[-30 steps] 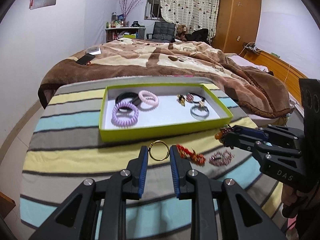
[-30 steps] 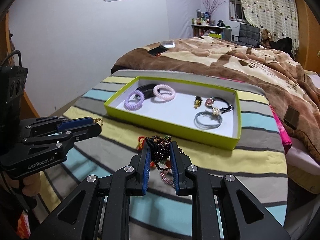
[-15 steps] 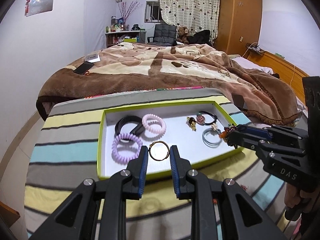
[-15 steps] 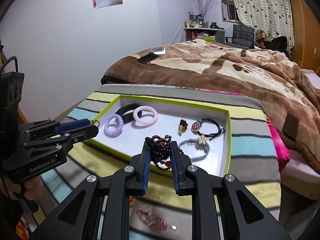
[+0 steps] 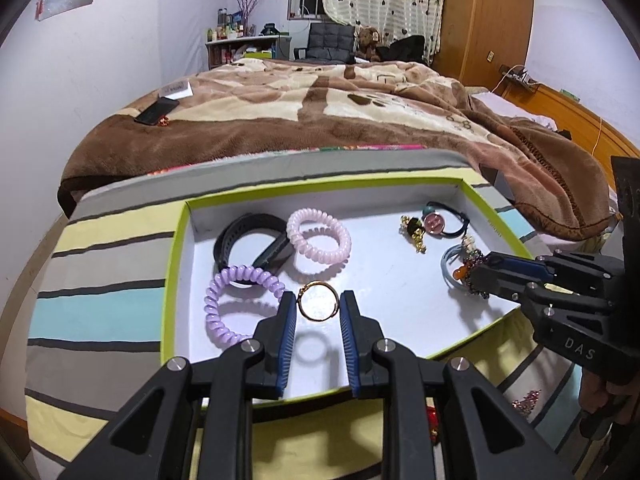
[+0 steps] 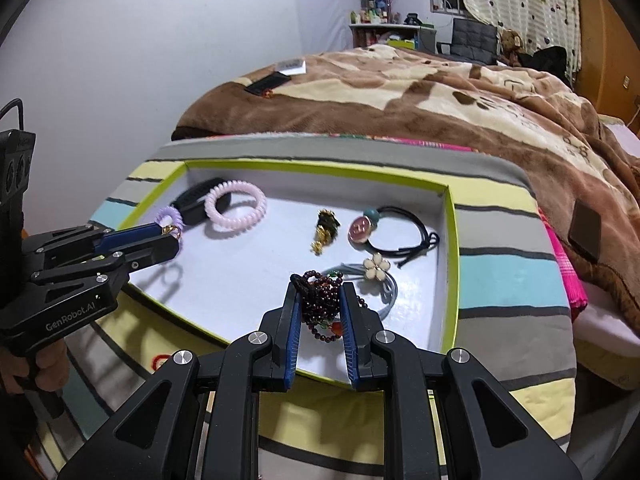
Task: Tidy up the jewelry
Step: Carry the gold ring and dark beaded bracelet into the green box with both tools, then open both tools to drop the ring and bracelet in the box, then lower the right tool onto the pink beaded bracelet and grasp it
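Both my grippers have come off the striped cloth (image 5: 100,312) and now hang over the green-edged tray (image 5: 170,280), so both pieces are ready to drop. My left gripper (image 5: 318,306) is clamped on the gold ring (image 5: 318,302), just beside the lilac coil tie (image 5: 236,304); its body reads "GenRobot.AI". My right gripper (image 6: 320,300) pinches the dark bead bracelet (image 6: 320,300) above the grey flower tie (image 6: 378,270); it is marked "DAS".

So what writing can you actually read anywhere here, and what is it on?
"DAS": on the right gripper, side of its body.
"GenRobot.AI": on the left gripper, side of its body.
White card on the blanket: print too small to read.
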The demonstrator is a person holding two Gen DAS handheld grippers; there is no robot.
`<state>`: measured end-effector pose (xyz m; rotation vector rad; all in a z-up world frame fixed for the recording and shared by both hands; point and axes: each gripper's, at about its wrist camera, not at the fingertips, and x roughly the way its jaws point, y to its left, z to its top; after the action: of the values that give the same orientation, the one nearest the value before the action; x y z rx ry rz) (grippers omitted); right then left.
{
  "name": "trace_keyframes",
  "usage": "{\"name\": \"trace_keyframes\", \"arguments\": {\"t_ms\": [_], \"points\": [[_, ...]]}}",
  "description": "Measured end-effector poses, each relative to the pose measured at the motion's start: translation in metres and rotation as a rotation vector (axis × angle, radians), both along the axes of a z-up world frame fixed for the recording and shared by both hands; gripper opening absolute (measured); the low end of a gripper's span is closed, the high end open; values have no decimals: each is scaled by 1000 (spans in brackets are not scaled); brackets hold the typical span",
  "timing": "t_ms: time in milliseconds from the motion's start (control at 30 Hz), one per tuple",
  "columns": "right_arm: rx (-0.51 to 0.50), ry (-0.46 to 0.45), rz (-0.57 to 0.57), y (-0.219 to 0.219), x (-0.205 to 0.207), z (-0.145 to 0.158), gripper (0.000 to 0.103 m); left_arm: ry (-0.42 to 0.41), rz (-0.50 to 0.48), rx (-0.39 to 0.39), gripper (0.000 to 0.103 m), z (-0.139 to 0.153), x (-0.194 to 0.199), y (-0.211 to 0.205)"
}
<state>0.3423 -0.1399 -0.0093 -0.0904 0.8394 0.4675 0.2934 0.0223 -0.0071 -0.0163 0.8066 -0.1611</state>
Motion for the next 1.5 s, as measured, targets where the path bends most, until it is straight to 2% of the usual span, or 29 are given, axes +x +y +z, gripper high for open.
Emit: {"name": "trace_keyframes", "arguments": {"t_ms": [267,400,667,1067,1500], "points": [[-2,15,8,3,4,-6,21,28,-20,13,24,-8,6,-3],[6,17,-1,0,3,-5,31,36,-25,4,24,-9,7,-2],[37,-14,3,-3,-9,9,34,14,-36,6,28,-3,-2,-4],[82,-69,13,-14,-48,30,34,-49,-7,-15,28,17,-39,-2],[114,-91,28,-25,-100,32,34,-99,12,-43,28,26,-98,-6]]}}
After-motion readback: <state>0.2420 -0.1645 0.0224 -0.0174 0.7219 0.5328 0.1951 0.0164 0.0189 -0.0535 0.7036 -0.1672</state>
